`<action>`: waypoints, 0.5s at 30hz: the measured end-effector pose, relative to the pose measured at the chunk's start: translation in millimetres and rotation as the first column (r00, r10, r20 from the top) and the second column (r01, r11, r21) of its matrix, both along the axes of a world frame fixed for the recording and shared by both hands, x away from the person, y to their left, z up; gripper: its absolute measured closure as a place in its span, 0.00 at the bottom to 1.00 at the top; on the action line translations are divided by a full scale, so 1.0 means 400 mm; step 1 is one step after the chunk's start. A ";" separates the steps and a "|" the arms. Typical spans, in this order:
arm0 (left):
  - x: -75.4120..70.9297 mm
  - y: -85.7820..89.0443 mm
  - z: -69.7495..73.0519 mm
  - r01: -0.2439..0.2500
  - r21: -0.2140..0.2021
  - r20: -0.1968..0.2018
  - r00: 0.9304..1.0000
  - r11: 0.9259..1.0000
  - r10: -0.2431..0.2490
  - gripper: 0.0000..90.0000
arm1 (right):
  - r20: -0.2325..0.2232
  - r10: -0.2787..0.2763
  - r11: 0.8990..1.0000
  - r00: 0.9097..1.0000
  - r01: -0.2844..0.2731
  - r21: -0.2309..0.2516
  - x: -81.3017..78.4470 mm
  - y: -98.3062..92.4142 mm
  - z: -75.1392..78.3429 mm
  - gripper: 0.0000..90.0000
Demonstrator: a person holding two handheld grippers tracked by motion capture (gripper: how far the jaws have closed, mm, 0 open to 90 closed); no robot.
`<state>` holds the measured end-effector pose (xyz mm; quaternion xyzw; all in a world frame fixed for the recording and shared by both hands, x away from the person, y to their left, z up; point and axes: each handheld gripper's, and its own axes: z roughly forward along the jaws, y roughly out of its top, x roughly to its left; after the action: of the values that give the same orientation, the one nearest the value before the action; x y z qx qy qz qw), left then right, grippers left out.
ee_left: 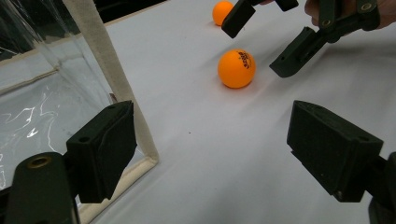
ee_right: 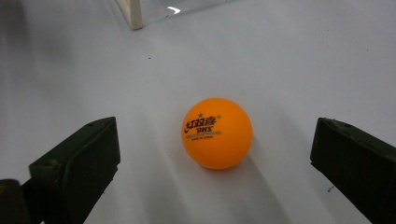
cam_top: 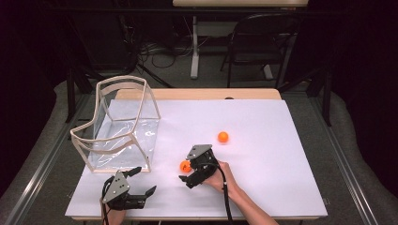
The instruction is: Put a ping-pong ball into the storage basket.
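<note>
high view: the right gripper (cam_top: 187, 172) is lowered over the near orange ball (cam_top: 185, 166) on the white table (cam_top: 263, 178), jaws spread wide and holding nothing. a second orange ball (cam_top: 223, 137) sits well apart, further back. the clear box (cam_top: 123, 126) stands at left, apparently with no ball in it. the left gripper (cam_top: 143, 182) waits near the front edge, wide open and holding nothing.

left gripper view: the near ball (ee_left: 236, 68) lies beside the other gripper's jaws, the box's frame close by.

right gripper view: the ball (ee_right: 217, 133) rests between the open jaws, not yet touched. nothing looks boxed yet; both balls seem left to move.
</note>
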<state>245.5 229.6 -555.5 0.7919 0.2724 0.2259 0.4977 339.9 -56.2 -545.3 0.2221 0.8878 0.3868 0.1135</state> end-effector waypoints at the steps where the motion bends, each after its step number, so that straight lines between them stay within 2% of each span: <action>1: 0.000 0.001 0.000 0.001 0.000 0.001 1.000 1.000 -0.001 0.17 | 0.003 0.001 1.000 1.000 -0.001 -0.002 0.001 0.002 -0.001 0.04; 6: 0.000 0.001 0.000 -0.001 0.000 0.000 1.000 1.000 0.001 0.17 | 0.007 -0.001 1.000 1.000 0.001 -0.011 0.005 0.009 -0.007 0.18; 8: 0.000 0.001 0.000 0.000 0.000 0.000 1.000 1.000 0.000 0.17 | 0.002 -0.012 0.999 1.000 0.012 -0.030 0.008 0.010 -0.011 0.28; 15: 0.000 0.001 0.000 0.002 0.000 -0.001 1.000 1.000 -0.002 0.17 | -0.006 -0.013 0.999 1.000 0.012 -0.049 0.009 0.010 -0.014 0.38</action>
<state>245.4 229.9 -555.6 0.7923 0.2720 0.2250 0.4976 343.7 -52.3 -551.0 0.2261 0.8959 0.3636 0.1183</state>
